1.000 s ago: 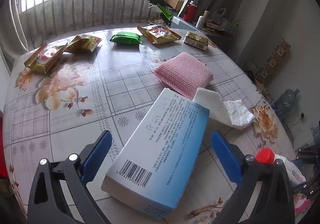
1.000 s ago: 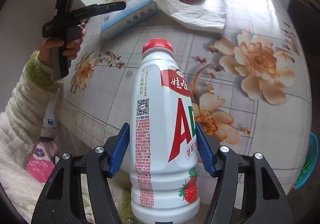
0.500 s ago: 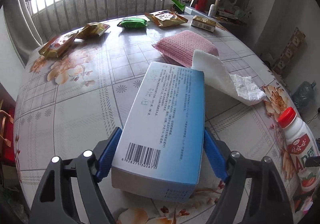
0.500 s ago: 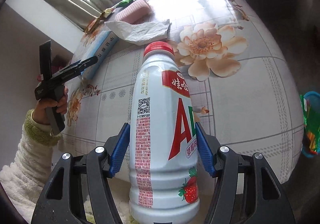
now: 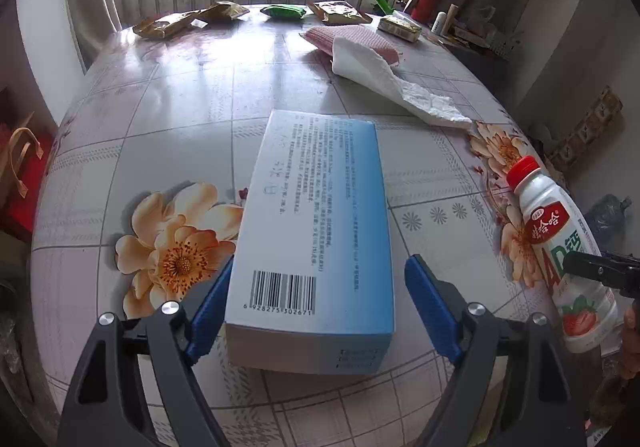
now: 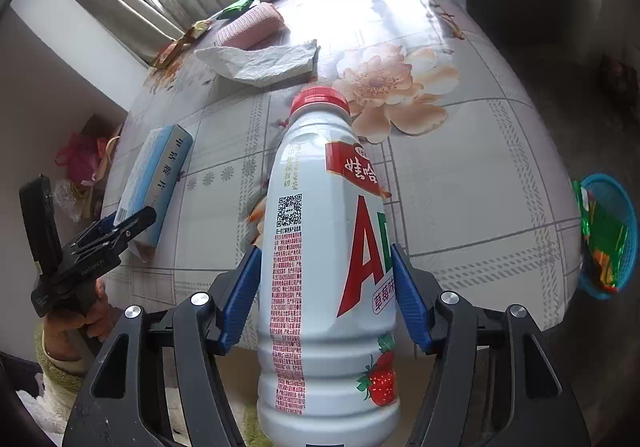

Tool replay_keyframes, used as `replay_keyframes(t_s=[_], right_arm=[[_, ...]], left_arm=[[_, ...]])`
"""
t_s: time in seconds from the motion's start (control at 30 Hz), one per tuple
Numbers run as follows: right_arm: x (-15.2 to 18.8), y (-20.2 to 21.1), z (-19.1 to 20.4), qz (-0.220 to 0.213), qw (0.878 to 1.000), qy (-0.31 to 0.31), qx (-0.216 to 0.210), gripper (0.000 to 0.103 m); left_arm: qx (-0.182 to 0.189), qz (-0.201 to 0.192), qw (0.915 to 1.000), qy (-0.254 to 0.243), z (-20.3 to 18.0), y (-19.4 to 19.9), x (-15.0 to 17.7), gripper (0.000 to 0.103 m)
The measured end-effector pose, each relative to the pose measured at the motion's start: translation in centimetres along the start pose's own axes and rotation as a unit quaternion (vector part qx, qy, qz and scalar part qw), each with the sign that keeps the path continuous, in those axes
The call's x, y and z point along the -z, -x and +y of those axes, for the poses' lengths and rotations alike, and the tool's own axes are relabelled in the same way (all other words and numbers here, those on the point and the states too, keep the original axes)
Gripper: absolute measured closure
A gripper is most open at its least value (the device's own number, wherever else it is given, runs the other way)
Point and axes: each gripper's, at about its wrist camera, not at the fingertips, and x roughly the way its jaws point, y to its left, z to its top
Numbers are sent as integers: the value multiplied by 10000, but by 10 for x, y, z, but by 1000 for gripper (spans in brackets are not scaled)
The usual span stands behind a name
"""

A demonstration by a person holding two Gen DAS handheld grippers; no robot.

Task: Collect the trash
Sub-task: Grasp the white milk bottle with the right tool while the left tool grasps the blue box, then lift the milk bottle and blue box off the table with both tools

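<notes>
A blue-and-white carton [image 5: 320,215] lies flat at the near edge of the flowered table [image 5: 200,95]. My left gripper [image 5: 318,267] straddles its barcode end; its jaws are opening, and a gap shows at the right pad. In the right wrist view the carton [image 6: 156,175] sits at the table's left rim by the left gripper [image 6: 120,223]. My right gripper [image 6: 326,253] is shut on a white red-capped drink bottle [image 6: 320,247], held upright off the table's edge. From the left wrist view the bottle [image 5: 556,239] is at the far right.
A crumpled white tissue [image 5: 392,87] and a pink cloth [image 5: 352,37] lie mid-table. Snack wrappers [image 5: 168,25], a green packet [image 5: 282,11] and a small box [image 5: 400,27] line the far edge. A blue basket [image 6: 616,207] holding wrappers sits below the table's right side.
The left gripper closed around the carton and drew it to the table's near edge, then its jaws widened slightly. The right gripper rolled with the bottle still held.
</notes>
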Motion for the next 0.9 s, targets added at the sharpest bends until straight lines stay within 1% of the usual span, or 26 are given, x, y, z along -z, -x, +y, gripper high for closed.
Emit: replay_keyframes(t_s=[0.1,0.13,0.17,0.23,0.27,0.3,0.33,0.37,0.57,0.7,0.77,0.83,0.9], right_arm=[[-5,-2,4,27,9999,99,-83,32],[-7,-3,5,22,9999,110,-50,32],[-9,-5,4,29,9999,116,-26,32],[-11,-8,2,73,10000,27,-61,32],[-12,-9,1,78,9999,-34,-89,32],[-12,-9,0,71,9999,-76,-104,32],[-12,-9,0,59,9999,-98,-111,32],[-13,-8,0,52,9999,-100,-107,32],[-21,-10,4,61,10000,36,-44,32],[-23,-15,8,137,9998,112,-46,31],[-21,-17,9,154,9998,135,-86,34],[-20,-19,8,194,9997,130,-80,41],[-19,-22,6,242,9996,64,-125,44]], left_arm=[[12,-204,9998,-8,-1,2,-9,11],[94,-272,9996,-50,-2,-1,-11,10],[112,-239,9996,-95,-3,-7,-13,10],[-194,-37,9998,6,0,-23,-16,10],[-266,-169,9995,35,0,-23,-17,10],[-198,-223,9995,66,1,-23,-19,10],[-100,-189,9997,112,1,-24,-20,10],[-106,-195,9997,136,0,-24,-20,10],[-281,-174,9994,-117,-9,-29,-20,10],[-360,-217,9990,-148,-10,-29,-20,14],[-419,-238,9986,-224,-12,-30,-19,17],[-514,-257,9979,-300,-14,-30,-18,20],[-597,-276,9973,-341,-15,-30,-18,26]])
